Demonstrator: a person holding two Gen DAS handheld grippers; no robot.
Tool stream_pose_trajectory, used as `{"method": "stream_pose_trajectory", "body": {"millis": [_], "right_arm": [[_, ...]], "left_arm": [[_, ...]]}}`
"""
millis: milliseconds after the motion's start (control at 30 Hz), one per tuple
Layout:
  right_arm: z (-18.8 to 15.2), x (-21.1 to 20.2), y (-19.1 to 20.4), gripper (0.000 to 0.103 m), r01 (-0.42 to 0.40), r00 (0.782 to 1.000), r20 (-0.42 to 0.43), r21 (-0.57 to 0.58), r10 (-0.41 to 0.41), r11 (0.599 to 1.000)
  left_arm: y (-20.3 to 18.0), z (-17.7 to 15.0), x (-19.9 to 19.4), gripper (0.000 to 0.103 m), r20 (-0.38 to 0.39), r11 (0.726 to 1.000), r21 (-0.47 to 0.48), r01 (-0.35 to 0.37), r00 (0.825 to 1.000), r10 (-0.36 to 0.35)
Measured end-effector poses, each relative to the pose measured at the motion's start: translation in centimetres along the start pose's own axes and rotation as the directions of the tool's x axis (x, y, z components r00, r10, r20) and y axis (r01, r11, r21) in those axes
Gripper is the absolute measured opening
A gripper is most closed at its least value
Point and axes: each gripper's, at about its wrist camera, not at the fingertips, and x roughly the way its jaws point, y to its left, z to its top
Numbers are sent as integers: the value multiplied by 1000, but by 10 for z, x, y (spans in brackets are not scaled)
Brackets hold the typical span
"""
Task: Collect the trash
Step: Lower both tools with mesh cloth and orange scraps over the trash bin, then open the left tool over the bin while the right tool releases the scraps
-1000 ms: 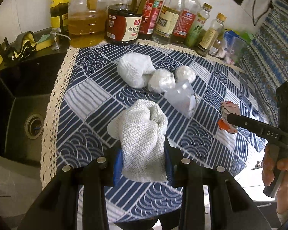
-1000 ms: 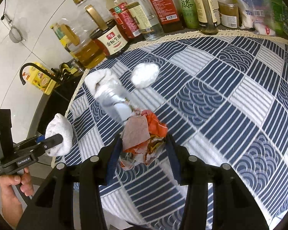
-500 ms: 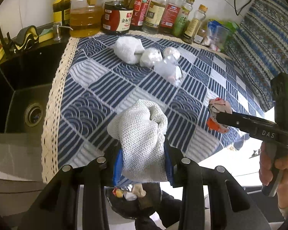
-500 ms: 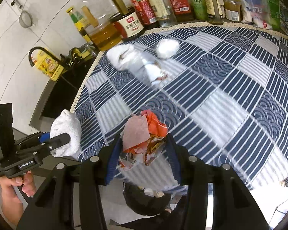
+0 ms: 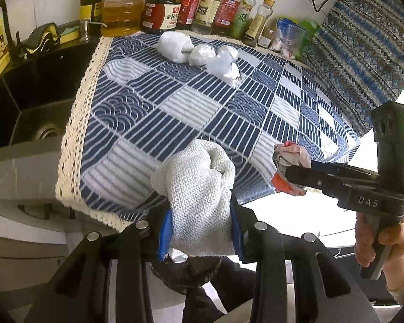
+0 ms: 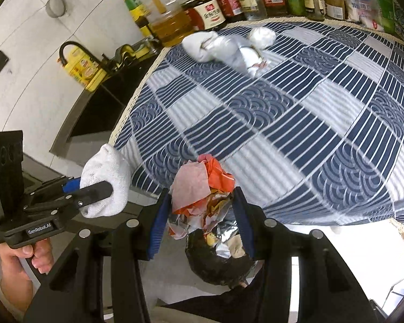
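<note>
A white knitted cloth wad (image 5: 199,199) is clamped between the blue-padded jaws of the left hand-held gripper (image 5: 200,231), and a crumpled wad of red, pink and foil wrappers (image 6: 202,196) is clamped between the jaws of the right hand-held gripper (image 6: 202,223). Both are held out past the near edge of the surface, which is covered by a blue-and-white patterned tablecloth (image 5: 180,102) with a cream lace border. Below the two held wads a dark trash bin (image 6: 218,266) is seen, partly hidden by the jaws; crumpled foil and some yellowish and pale scraps lie in it. More trash is left on the cloth near the far side of the surface: a white cloth bundle (image 5: 173,45), a white paper ball (image 5: 202,56) touching it, and a crumpled clear plastic piece (image 5: 223,66) just beside that. Along the back edge a row of containers is stood: a large jug of amber oil (image 5: 122,13), a dark jar with a red-and-white label (image 5: 161,14), and several sauce bottles whose contents cannot be told. A dark sink (image 5: 29,107) lies to the left of the surface.
</note>
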Motion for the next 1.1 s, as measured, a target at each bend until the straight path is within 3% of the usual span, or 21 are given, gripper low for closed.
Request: {"method": "stream_pose_trajectory", "body": {"millis": [633, 1100], "right_arm": [[-63, 45, 15, 48, -40, 989, -139, 1, 40, 999], [-93, 87, -4, 48, -24, 964, -264, 49, 36, 998]], "left_arm": [[15, -64, 29, 34, -98, 995, -96, 22, 995, -32], [29, -108, 78, 34, -225, 983, -184, -4, 974, -38]]}}
